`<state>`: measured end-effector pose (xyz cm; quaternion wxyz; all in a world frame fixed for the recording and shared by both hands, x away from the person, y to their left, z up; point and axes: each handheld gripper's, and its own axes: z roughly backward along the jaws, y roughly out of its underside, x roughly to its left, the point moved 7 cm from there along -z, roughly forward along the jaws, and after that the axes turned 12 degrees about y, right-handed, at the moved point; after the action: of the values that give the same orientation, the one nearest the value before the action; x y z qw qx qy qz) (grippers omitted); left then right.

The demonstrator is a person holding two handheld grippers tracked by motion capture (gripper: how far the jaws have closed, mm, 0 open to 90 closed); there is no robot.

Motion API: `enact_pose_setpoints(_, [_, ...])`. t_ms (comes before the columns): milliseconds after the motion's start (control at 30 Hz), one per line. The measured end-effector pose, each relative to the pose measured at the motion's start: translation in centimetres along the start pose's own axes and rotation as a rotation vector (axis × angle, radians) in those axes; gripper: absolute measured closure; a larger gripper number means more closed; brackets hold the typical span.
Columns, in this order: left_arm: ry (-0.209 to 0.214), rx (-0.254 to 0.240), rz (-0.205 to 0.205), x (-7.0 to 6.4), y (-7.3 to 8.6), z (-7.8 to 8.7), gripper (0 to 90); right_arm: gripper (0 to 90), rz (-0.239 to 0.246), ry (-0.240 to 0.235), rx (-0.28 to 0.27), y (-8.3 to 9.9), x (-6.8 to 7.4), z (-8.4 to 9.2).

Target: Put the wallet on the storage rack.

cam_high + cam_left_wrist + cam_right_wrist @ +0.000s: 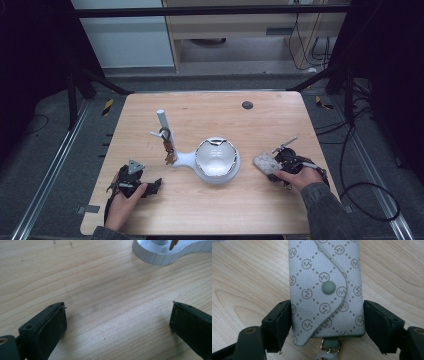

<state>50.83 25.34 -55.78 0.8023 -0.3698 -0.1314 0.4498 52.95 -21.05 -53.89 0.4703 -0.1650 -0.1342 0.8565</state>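
A pale grey-green key pouch (324, 270) with a diamond monogram pattern and a round snap lies flat on the wooden table (210, 210), at the right (264, 162). My right gripper (327, 320) has a pad against each long side of it, near the end with the metal clip; in the high view this gripper (274, 170) sits just right of the pouch. My left gripper (117, 322) stands open over bare wood at the front left (155, 186), nothing between its jaws. The white stand's base (155, 255) lies ahead of it.
A white stand (216, 159) with a shallow bowl sits mid-table. Its upright post (163, 122) carries hooks with small brown items (169, 150) hanging. A dark round spot (247, 105) marks the far side. Cables trail on the floor at right (370, 200).
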Motion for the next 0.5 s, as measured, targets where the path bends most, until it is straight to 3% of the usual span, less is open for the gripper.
enact_pose_setpoints(133, [0.0,0.0,-0.001,0.0,0.0,0.0,0.4,29.2,0.013,0.009,-0.005,0.0,0.1,0.1])
enact_pose_setpoints(267, [0.001,0.0,-0.002,0.0,0.0,0.0,0.4,30.9,0.061,0.036,-0.01,0.1,0.1,0.6])
enact_pose_setpoints(500, [0.003,0.0,-0.004,0.0,0.0,0.0,0.4,31.1,0.142,0.062,-0.05,-0.6,1.0,3.3])
